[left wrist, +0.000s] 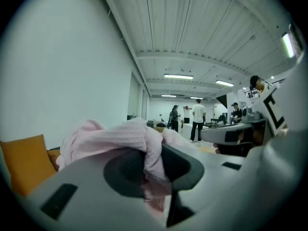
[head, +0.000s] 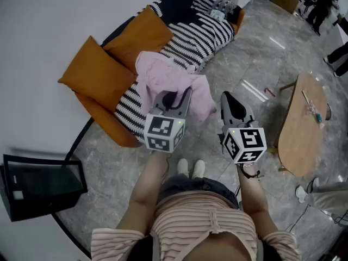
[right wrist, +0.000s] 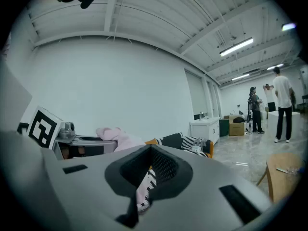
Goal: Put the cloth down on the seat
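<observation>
A pink cloth (head: 163, 75) hangs bunched over the near end of the black-and-white striped seat (head: 201, 37) of a sofa. My left gripper (head: 182, 95) is shut on a fold of it. In the left gripper view the pink cloth (left wrist: 106, 138) is pinched between the pads of the left gripper (left wrist: 153, 170) and billows up over them. My right gripper (head: 224, 95) hovers just right of the cloth, above the floor. Its jaws stand a narrow gap apart with nothing held. The right gripper (right wrist: 147, 174) looks toward the cloth (right wrist: 115, 136) and the striped seat (right wrist: 183, 141).
Two orange cushions (head: 98, 72) lean at the sofa's left side. A wooden side table (head: 304, 124) stands at the right on the grey marble floor. A black screen (head: 43, 184) sits low on the left. Several people (left wrist: 197, 121) stand far off in the hall.
</observation>
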The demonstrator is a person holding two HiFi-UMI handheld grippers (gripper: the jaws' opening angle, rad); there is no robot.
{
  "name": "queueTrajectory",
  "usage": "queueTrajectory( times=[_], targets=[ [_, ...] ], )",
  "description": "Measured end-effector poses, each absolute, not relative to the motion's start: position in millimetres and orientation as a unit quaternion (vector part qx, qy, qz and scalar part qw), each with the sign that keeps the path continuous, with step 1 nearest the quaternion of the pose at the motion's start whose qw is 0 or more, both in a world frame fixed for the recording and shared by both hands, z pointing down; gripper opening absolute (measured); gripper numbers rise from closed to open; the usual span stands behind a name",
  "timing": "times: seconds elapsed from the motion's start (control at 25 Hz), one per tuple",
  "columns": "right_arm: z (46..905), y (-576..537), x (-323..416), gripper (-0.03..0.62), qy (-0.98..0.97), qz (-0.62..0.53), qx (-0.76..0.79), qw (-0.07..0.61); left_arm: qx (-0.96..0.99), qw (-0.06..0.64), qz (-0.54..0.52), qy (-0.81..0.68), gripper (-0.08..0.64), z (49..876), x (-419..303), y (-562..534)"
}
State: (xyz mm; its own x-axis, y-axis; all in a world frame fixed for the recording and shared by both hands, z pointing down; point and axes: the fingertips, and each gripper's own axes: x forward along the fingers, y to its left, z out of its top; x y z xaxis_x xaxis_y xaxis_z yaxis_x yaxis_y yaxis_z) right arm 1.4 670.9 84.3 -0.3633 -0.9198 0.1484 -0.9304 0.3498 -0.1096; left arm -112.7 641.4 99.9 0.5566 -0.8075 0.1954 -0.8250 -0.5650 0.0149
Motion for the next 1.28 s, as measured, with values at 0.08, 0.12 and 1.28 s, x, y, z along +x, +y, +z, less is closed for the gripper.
queueTrajectory(
  times=[0.08,0.12,1.28],
  targets=[
    [83,671,3,0.006,-0.820,0.088,0.564,0.031,0.881,0.053,0.083,-0.463,0.095,100,-111,641],
    [83,670,3,0.006,-0.820,0.088,0.565,0.031,0.881,0.054,0.083,-0.463,0.095,99,-111,641],
    [93,659,93,0.006,-0.802,0.107,0.587,0.016,0.872,0.040,0.072,-0.483,0.095,80,-71,619]
  ],
)
